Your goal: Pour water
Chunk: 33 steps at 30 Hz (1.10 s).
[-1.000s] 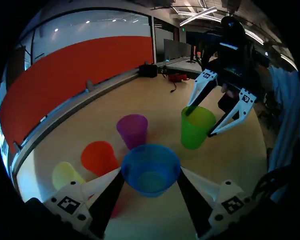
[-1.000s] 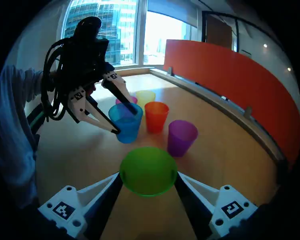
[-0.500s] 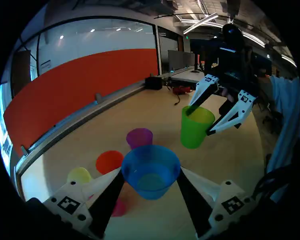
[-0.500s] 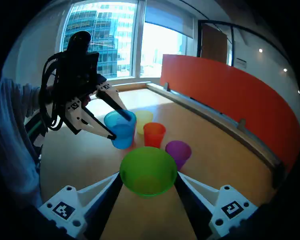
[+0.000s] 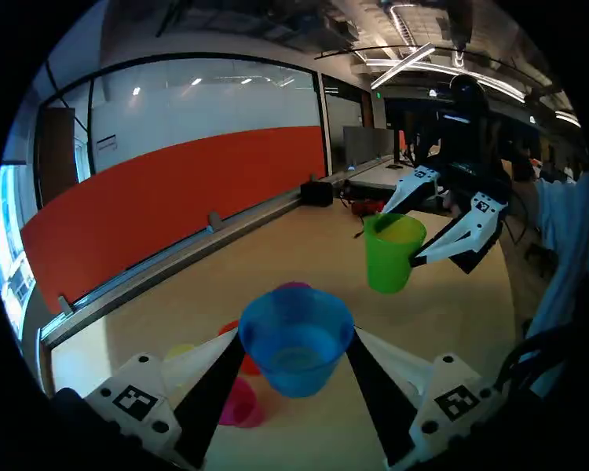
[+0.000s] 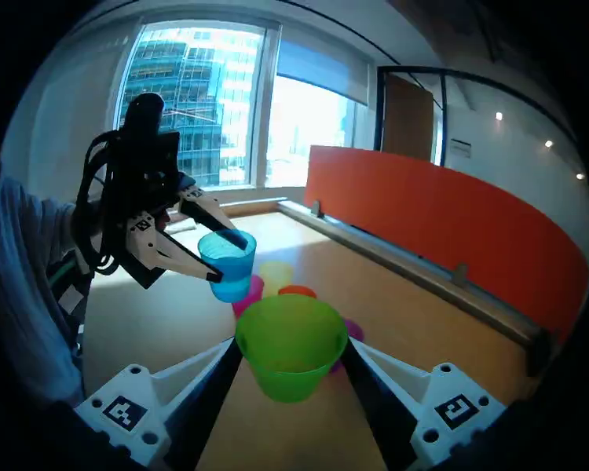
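My left gripper (image 5: 293,344) is shut on a blue cup (image 5: 296,369), held upright above the table. Beyond it, my right gripper (image 5: 390,245) holds a green cup (image 5: 389,263) in the air, also upright. In the right gripper view the green cup (image 6: 291,363) sits between the fingers of my right gripper (image 6: 291,345). Farther off to the left in that view, my left gripper (image 6: 230,255) carries the blue cup (image 6: 228,271). The two cups are apart, at about the same height.
Pink (image 5: 239,404), orange (image 6: 297,290), yellow (image 6: 275,272) and purple (image 6: 349,330) cups stand grouped on the wooden table (image 5: 310,243) below the held cups. An orange partition (image 5: 177,188) runs along the table's far edge. A person's sleeve (image 6: 20,314) is at the side.
Both grippers have risen with their cups off the table. The cups left on the table now lie lower in both views, partly hidden behind the held cups.
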### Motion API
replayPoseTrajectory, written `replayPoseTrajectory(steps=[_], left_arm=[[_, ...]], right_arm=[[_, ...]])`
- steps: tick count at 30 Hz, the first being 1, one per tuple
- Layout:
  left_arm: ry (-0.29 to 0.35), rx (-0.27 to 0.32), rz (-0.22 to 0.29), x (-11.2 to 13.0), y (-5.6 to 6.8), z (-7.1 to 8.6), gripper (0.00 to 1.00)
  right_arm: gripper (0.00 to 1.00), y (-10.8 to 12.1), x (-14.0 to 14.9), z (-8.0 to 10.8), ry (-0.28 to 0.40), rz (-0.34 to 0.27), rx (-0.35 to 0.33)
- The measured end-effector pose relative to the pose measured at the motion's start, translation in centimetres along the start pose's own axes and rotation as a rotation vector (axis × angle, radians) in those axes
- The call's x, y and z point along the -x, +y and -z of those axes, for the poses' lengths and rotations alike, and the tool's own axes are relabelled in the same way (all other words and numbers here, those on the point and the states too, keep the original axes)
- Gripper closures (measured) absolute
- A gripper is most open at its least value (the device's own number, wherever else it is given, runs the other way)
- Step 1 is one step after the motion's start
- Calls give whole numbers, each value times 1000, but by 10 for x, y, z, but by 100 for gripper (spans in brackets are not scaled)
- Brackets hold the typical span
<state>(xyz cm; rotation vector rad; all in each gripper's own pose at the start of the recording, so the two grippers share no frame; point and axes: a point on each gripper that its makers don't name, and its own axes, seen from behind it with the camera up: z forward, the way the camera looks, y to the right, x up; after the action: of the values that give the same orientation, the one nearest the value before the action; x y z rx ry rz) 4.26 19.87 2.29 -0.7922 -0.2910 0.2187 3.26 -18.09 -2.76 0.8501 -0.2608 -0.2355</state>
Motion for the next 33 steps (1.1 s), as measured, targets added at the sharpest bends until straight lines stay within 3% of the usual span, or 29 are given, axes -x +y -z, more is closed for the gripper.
replayPoseTrajectory(steps=[15,24,33], left_arm=[[140,-21,40,-34,-7,27,14],[240,-39,56,-63,-14,42,14],[289,-49,80,-77,-21,47,14]], right_arm=[[8,-3,-47,8,136,-2,37],[8,0,-62,8,180,-10,46],[8,6,-68,5,204,-20,53]])
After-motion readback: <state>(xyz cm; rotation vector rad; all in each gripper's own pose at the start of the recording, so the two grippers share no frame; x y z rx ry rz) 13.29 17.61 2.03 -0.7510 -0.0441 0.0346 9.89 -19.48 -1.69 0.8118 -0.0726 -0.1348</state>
